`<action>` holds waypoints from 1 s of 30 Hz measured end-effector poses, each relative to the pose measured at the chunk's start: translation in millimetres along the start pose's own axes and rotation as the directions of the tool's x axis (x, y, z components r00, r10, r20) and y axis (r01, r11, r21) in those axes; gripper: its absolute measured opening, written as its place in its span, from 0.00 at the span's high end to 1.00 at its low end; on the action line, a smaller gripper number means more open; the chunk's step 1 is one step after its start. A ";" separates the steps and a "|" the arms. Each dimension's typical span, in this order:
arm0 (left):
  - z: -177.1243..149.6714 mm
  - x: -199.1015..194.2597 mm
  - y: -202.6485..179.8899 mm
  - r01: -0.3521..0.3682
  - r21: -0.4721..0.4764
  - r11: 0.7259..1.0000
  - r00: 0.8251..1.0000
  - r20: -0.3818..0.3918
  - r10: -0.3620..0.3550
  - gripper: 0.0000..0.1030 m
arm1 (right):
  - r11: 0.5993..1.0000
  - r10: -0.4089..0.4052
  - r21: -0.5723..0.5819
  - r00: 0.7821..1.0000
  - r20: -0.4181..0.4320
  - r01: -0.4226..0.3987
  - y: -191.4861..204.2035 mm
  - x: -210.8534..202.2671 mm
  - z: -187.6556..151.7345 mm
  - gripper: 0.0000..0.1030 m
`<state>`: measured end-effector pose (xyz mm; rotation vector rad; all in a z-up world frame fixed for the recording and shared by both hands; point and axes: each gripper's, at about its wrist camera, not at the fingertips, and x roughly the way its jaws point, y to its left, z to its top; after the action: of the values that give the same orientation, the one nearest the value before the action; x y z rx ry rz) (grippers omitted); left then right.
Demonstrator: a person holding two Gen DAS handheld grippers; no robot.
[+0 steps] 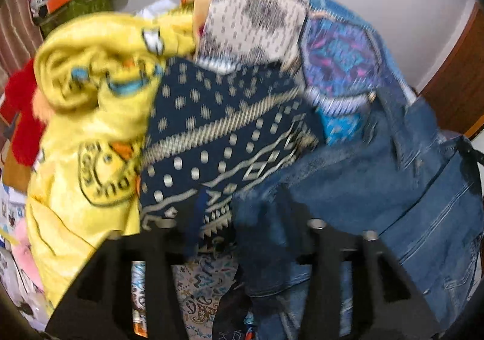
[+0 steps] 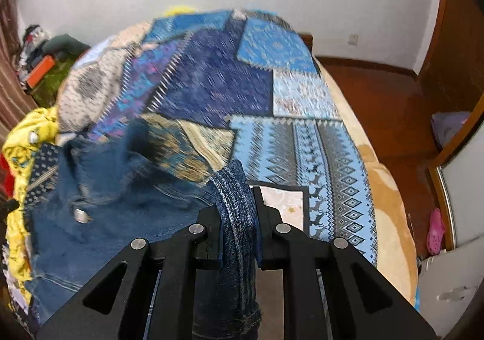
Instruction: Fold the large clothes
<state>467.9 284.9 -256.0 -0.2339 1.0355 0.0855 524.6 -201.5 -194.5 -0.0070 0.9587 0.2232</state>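
Denim fills the left wrist view from four o'clock inward: the denim garment (image 1: 393, 176) lies rumpled over a heap of clothes, with a navy patterned cloth (image 1: 217, 134) at centre and a yellow printed garment (image 1: 90, 128) sprawled from nine to seven o'clock. The left gripper (image 1: 242, 228) sits at six o'clock, its jaws standing partly apart, dark blue cloth bunched between them, though blur hides whether the pads press on it. Over to the right wrist view, and the right gripper (image 2: 237, 219) at six o'clock is clamped tight on a folded band of that denim garment (image 2: 106, 219), which trails off toward eight o'clock. Behind it a blue patchwork bedspread (image 2: 302, 134) runs from centre to twelve o'clock, wooden floor (image 2: 378, 97) at three o'clock.
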 end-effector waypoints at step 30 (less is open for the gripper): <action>-86.0 -145.7 -88.9 -0.048 0.189 0.981 0.989 0.150 0.019 0.43 | 0.998 0.043 -0.056 0.999 0.031 -0.041 -3.0 -138.6 -101.0 0.28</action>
<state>337.3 184.4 -159.1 -0.0330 0.8938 0.0321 366.6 -240.7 -140.5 -0.0338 0.9208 0.2875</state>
